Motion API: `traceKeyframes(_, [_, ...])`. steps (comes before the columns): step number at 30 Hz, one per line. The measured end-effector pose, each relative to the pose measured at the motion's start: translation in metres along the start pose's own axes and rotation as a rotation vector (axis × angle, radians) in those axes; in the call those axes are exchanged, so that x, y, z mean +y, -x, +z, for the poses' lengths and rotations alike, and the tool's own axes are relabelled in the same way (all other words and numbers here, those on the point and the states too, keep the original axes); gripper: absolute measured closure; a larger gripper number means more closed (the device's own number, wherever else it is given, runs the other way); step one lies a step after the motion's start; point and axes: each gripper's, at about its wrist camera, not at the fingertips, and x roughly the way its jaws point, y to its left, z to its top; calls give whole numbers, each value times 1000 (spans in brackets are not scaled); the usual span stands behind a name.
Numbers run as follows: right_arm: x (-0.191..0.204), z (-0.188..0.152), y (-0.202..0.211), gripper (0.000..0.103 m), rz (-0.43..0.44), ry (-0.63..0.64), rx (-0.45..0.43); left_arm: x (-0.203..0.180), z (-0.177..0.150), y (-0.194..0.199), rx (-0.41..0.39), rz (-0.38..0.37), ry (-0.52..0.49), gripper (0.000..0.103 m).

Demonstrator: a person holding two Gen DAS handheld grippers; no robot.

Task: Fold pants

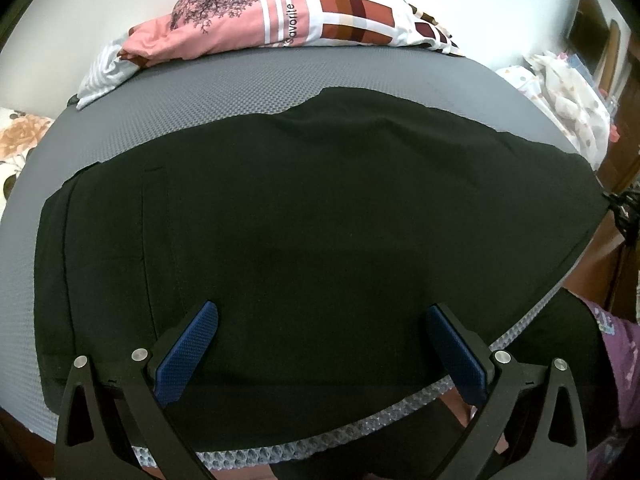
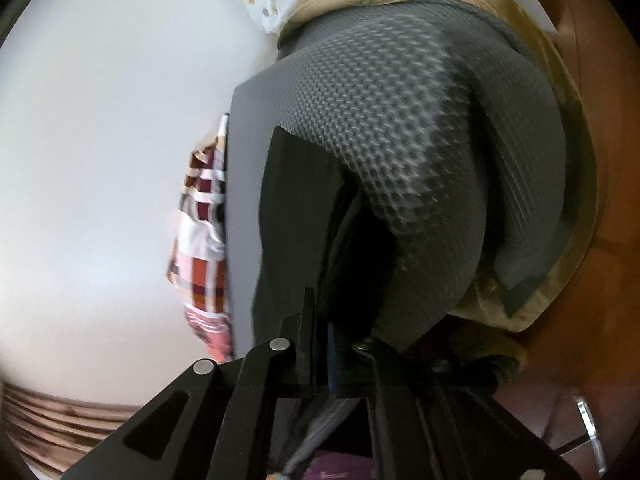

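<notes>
Black pants [image 1: 304, 216] lie flat across a grey mesh mat [image 1: 248, 88], reaching from its left side to the right edge. My left gripper [image 1: 322, 312] hovers over the pants' near edge, open, its blue pads [image 1: 188, 352] wide apart with nothing clamped. In the right wrist view the scene is rolled sideways. There my right gripper [image 2: 322, 320] is shut on an edge of the pants [image 2: 296, 216], and the dark cloth runs away from the fingers along the mat [image 2: 380, 128].
A pink and checked bedding pile [image 1: 280, 20] sits at the mat's far edge. Patterned white cloth [image 1: 568, 96] lies off the right side. A person's purple sleeve [image 1: 620, 344] shows at lower right. Brown wooden floor [image 2: 592, 320] lies past the mat's corner.
</notes>
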Motion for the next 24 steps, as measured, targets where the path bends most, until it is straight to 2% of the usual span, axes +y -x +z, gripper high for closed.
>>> traceKeyframes(5, [2,6,-9,101,-2,13,17,-1,0,0,3,5,-6,0])
traceKeyframes(7, [-5,7,-10,100,48,-11,35,-1,0,0,7,6,-8,0])
traceKeyframes(10, [-9,3,1,93,76,-23,35,-1,2,0,18,-1,-8,0])
traceKeyframes(13, [1,-7,13,92,21,57,23,-1,3,1,25,-8,-9,0])
traceKeyframes(15, [5,-10,16,91,23,67,25,0,5,2,36,-12,-3,0])
traceKeyframes(16, [8,-13,16,89,43,60,32,1,7,5,40,-20,14,0])
traceKeyframes(17, [10,-16,15,81,67,52,42,2,9,8,36,-34,29,0])
traceKeyframes(18, [14,-23,11,75,99,47,61,3,11,15,18,-52,49,0])
traceKeyframes(19, [19,-31,6,65,119,50,87,3,13,21,2,-59,58,0])
traceKeyframes(22, [39,-71,-27,64,209,73,222,-1,20,42,-48,-68,69,0])
traceKeyframes(24, [46,-92,-48,64,210,62,285,-7,23,49,-52,-63,77,0])
